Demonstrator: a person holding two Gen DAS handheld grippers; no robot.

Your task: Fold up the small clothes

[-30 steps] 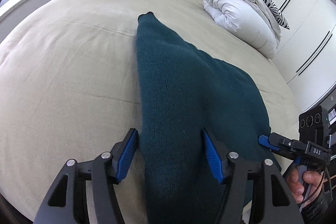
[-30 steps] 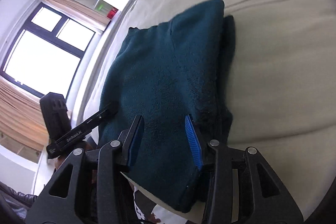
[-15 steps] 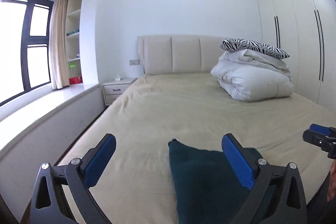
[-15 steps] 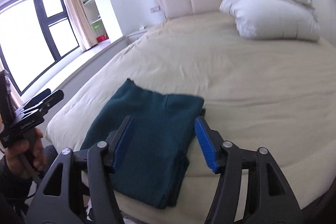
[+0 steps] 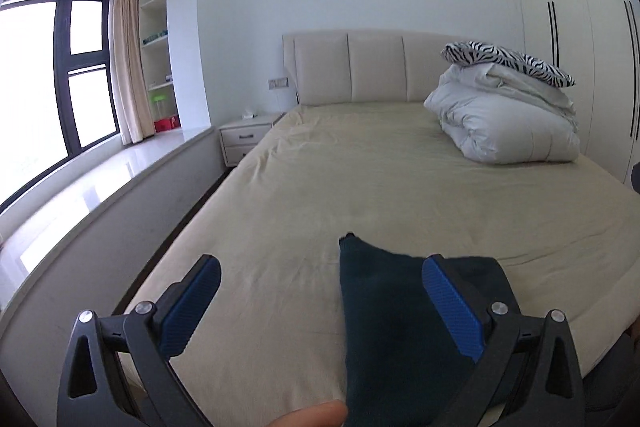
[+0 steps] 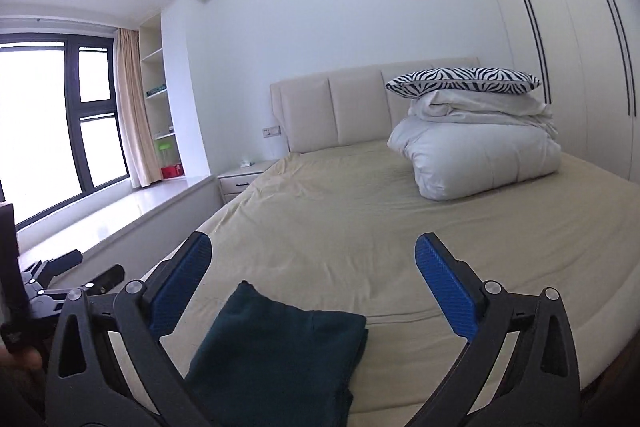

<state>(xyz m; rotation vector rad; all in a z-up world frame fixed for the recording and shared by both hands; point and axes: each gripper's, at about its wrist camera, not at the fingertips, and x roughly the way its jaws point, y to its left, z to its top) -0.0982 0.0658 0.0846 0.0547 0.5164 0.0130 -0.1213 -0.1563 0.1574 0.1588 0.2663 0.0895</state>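
On the window side, your left gripper [image 5: 320, 311] hangs above the foot of the bed [image 5: 360, 187] with its blue pads spread wide and nothing between them. Its left pad [image 5: 188, 311] sits over bare sheet, while its right pad [image 5: 452, 315] overlaps the garment in the picture, though you can't tell from this view whether it touches the cloth.

Moving rightward, the dark green garment [image 6: 280, 351] lies flat near the foot edge of the bed, already doubled over into a rough rectangle (a layered edge shows along its right side). Its long axis runs away from you, from the foot edge toward the headboard [image 6: 360, 107], leaning slightly toward the window.

Further right, your right gripper [image 6: 312, 287] is also spread and holds nothing. Here is the relation that matters: seen from this gripper, the garment lies low and a little left of centre, almost straight ahead between the fingers; seen from the left gripper, it lies off to the right. So the cloth sits between your two tools, and the right one looks the better lined up with it.

If another fold is wanted, it would probably go across that long axis, near end to far end. The piled white duvet [image 6: 480, 155] and zebra pillow [image 6: 460, 81] are well apart, up by the headboard.
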